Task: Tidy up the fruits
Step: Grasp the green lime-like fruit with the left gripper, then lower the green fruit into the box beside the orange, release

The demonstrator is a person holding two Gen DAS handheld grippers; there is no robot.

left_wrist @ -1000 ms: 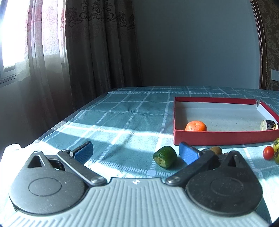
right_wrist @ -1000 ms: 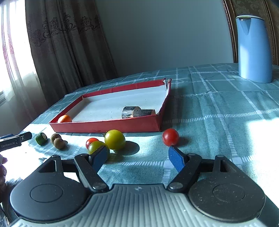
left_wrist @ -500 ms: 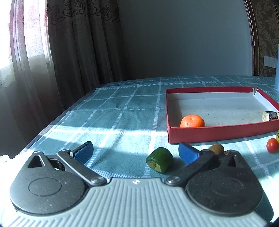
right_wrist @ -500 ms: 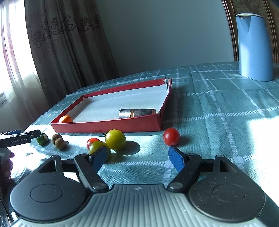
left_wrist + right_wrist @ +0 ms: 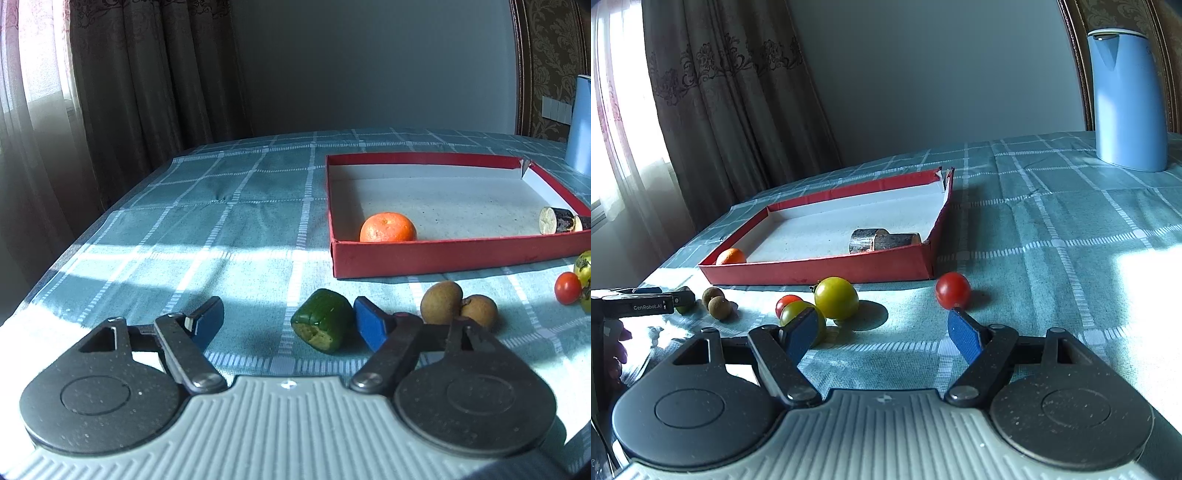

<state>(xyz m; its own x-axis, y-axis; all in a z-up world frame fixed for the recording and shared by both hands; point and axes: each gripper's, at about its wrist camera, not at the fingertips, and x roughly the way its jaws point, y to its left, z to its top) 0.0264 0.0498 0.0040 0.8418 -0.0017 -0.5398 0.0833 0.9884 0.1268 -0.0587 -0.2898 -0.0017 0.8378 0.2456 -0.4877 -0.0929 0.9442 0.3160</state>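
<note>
A green cut fruit chunk (image 5: 322, 324) lies on the checked cloth between the jaws of my left gripper (image 5: 288, 325). The jaws are closing: the right pad is at the chunk's side, the left pad still stands clear of it. Two brown round fruits (image 5: 458, 306) sit just right of that gripper. The red tray (image 5: 443, 254) holds an orange (image 5: 388, 227) and dark cut pieces (image 5: 871, 240). My right gripper (image 5: 882, 334) is open and empty, with a yellow-green tomato (image 5: 836, 297) and a red tomato (image 5: 953, 290) beyond its tips.
A blue jug (image 5: 1126, 99) stands at the far right of the table. A small red tomato (image 5: 788, 301) and a greenish one (image 5: 798, 314) sit behind my right gripper's left pad. Curtains hang past the table's left edge. A hand (image 5: 617, 350) holds the left gripper.
My left gripper has edged forward and swung right, so the green chunk now lies between its jaws, which have narrowed. The right gripper has kept still.
</note>
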